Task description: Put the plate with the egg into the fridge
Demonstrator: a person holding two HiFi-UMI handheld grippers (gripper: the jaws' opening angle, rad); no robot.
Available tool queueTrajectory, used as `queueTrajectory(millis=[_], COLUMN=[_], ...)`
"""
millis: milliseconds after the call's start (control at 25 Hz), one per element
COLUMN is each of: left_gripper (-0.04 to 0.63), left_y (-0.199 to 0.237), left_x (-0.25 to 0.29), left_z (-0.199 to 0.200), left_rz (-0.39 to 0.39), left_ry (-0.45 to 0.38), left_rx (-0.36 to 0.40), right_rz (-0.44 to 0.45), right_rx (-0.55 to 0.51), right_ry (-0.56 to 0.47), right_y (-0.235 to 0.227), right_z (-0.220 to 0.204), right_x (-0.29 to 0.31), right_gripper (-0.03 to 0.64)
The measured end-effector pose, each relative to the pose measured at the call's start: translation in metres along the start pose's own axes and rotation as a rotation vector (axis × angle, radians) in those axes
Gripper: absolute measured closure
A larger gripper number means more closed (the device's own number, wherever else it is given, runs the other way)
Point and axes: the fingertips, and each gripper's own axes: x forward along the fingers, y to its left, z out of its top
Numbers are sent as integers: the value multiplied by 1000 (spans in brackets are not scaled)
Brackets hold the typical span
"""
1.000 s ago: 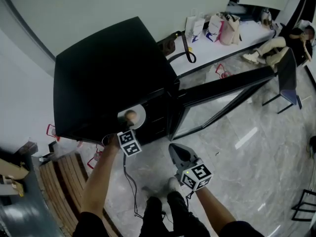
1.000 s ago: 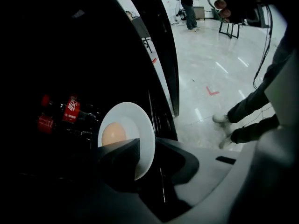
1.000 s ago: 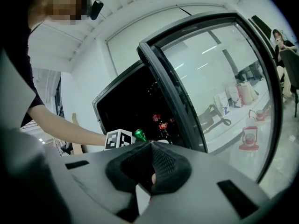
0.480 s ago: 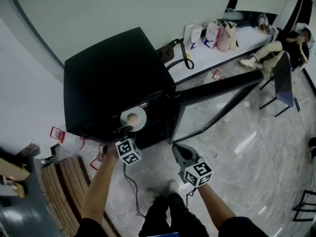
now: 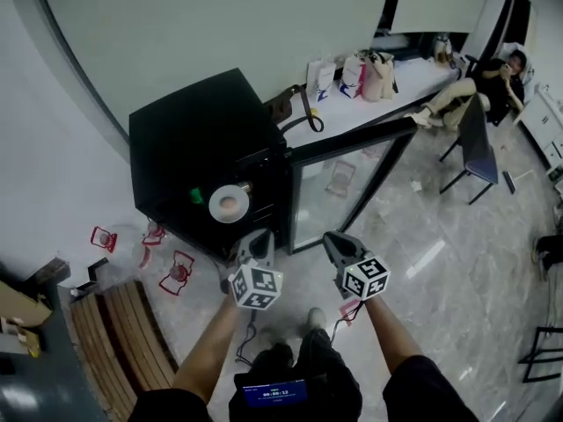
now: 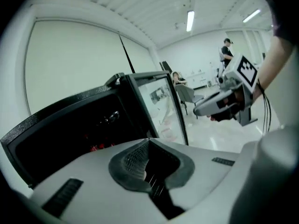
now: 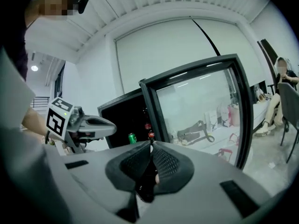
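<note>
The white plate (image 5: 229,203) with the brown egg (image 5: 230,202) rests on a shelf inside the open black fridge (image 5: 198,139), beside a green can (image 5: 196,196). The fridge's glass door (image 5: 347,183) stands swung out to the right. My left gripper (image 5: 257,236) hangs just in front of the fridge, below the plate and apart from it, shut with nothing in it. My right gripper (image 5: 333,239) is level with it by the door's lower edge, also shut and empty. The jaws meet in the left gripper view (image 6: 148,142) and in the right gripper view (image 7: 152,145).
A white bench (image 5: 387,82) with bags runs behind the fridge; a person (image 5: 479,82) sits at its far end by a dark chair (image 5: 475,143). Red wire frames (image 5: 176,272) lie on the floor at left, by a slatted wooden bench (image 5: 123,341). Marble floor spreads to the right.
My left gripper has let go of the plate, drawn back from the shelf and shut. The plate stays in the fridge. Both grippers and my view have backed away.
</note>
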Motion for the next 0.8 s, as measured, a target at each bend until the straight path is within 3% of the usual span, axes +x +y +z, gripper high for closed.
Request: queueTrajectory(millis=[120, 160, 280, 400, 600, 800], left_gripper=[586, 586, 586, 586, 586, 586], left_y=[-17, -23, -45, -64, -92, -119], left_x=[5, 10, 35, 69, 126, 158], left_z=[43, 55, 87, 120, 150, 165], left_rz=[-1, -3, -5, -12, -15, -6], left_ry=[-69, -83, -117, -143, -110, -64], left_rx=[-130, -157, -218, -284, -329, -312], right_rz=[-26, -29, -32, -36, -7, 147], right_rx=[-37, -51, -99, -154, -167, -214], right_ry=[12, 19, 63, 95, 136, 201], right_y=[-44, -60, -121, -195, -303, -328], right_z=[15, 19, 31, 52, 87, 96], right_x=[-21, -26, -40, -48, -30, 19], right_gripper=[606, 576, 416, 302, 158, 110])
